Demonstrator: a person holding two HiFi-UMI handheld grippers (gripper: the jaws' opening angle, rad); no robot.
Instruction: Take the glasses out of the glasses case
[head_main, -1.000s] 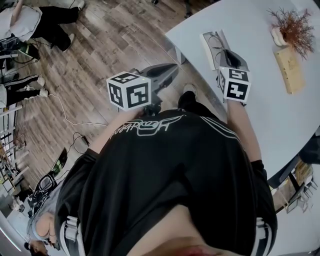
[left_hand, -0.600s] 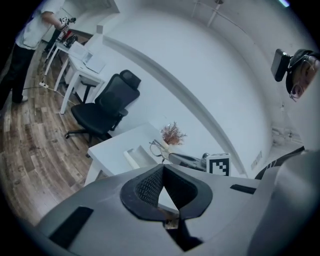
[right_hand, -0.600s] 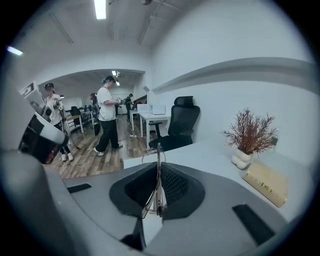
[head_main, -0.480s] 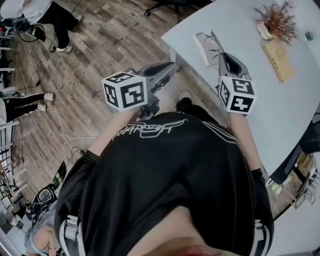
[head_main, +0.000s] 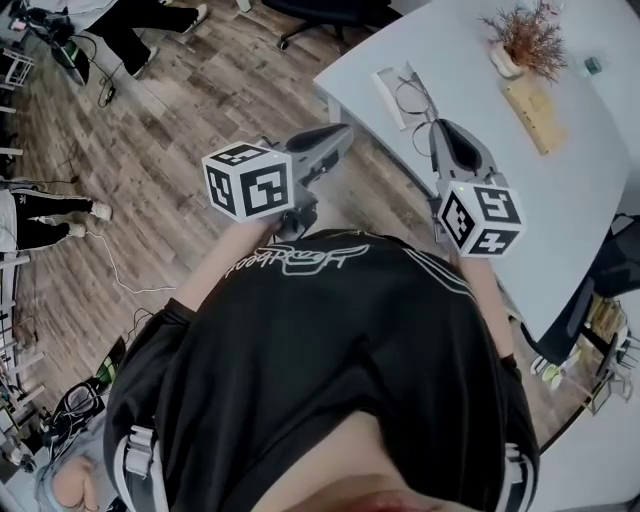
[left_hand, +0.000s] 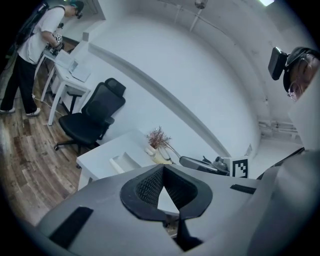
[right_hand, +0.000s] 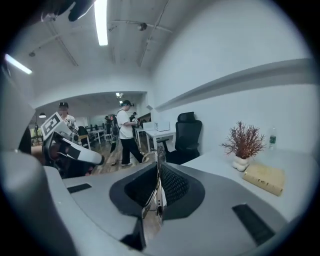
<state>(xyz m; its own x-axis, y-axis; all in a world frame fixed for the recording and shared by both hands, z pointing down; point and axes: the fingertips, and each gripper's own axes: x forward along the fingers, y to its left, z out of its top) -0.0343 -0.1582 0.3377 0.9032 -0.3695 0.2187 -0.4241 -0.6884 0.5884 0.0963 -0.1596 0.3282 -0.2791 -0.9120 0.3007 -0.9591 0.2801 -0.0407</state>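
A white table (head_main: 560, 190) stands on a wood-plank floor (head_main: 180, 110). Near its far edge a dried reddish plant (head_main: 528, 30) sits in a small white vase (head_main: 503, 60), with a tan book (head_main: 533, 113) just beside it. Beyond the table are a black office chair (left_hand: 95, 112) and a person in a white shirt (left_hand: 32, 50) at a white desk (left_hand: 65, 75)

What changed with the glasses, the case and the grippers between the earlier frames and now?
The right gripper, shut on a temple of the glasses throughout, lifted them up and away from the glasses case, back toward the person. Nothing was let go. The left gripper stays shut and empty beside the table; the glasses case, plant and book have not moved.
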